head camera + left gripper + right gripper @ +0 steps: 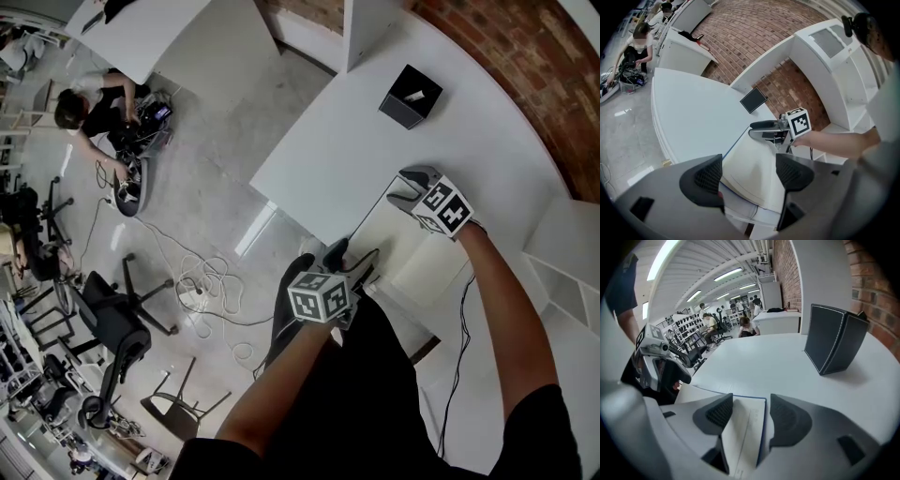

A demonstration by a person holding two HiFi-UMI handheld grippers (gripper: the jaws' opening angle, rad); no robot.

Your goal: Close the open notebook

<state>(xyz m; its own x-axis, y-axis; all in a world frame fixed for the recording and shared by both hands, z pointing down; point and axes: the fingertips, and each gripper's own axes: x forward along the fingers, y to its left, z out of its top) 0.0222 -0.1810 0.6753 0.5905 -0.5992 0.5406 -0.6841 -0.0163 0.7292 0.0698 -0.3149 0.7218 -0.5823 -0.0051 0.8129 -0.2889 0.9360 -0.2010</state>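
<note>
At the tabletop's [309, 169] near edge, the left tongs [751, 173] hang over the close end of the open notebook [750, 164]. Their jaws are spread wide and released, with nothing pinched. The white page shows in the gap between them.

The notebook lies on the white tabletop. Its long axis runs away from that edge, from the left tongs towards the right tongs [410, 186]. A blue cover edge borders its left side.

The left gripper view shows the right tongs at the far end of the notebook, with one jaw stacked above the other. Only the right gripper view shows what sits between those jaws: the notebook's far corner, with white paper beside one pad and the blue edge close to the other. The jaws stand partly open, wider than the sheet. I cannot tell whether either pad touches it.

Farther along the tabletop stands a black box [410, 97], well apart from the notebook, with a brick wall [525, 66] behind it.

Only the head view takes in the floor [216, 122] below. It shows office chairs [117, 323], loose cables [202, 281] and, farthest off, a person [89, 108] crouching over equipment.
</note>
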